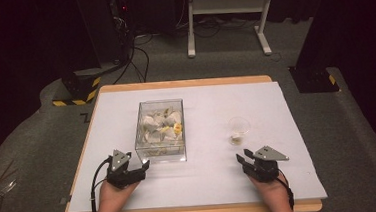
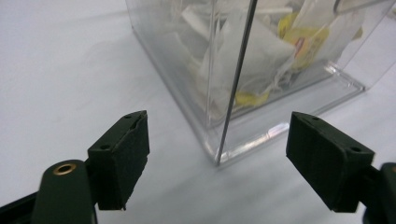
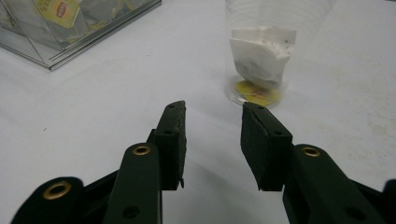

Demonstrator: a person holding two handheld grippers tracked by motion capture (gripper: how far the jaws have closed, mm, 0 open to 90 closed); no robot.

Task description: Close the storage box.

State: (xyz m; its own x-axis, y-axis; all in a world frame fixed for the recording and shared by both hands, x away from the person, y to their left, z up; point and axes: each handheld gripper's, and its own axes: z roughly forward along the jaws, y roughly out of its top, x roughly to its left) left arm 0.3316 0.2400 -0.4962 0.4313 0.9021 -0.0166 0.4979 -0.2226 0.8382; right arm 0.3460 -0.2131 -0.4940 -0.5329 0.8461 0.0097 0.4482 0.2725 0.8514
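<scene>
Left gripper [image 1: 142, 168] low on the table [image 1: 211, 179], jaws released, empty; clear teabag box [image 1: 159, 130] at its 1 o'clock. Right gripper [image 1: 245, 158] part-open, empty; cup [image 1: 239, 130] holding a teabag [image 3: 260, 58] near 12 o'clock.

White table [image 1: 280, 169]: box [image 1: 160, 131], cup [image 1: 239, 129].

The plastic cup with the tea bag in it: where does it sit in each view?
High view: plastic cup right of centre, ahead of the right tool.
Left gripper view: not in it.
Right gripper view: top, right of centre.
Shared landmark: the clear box of tea bags, top left here.
</scene>
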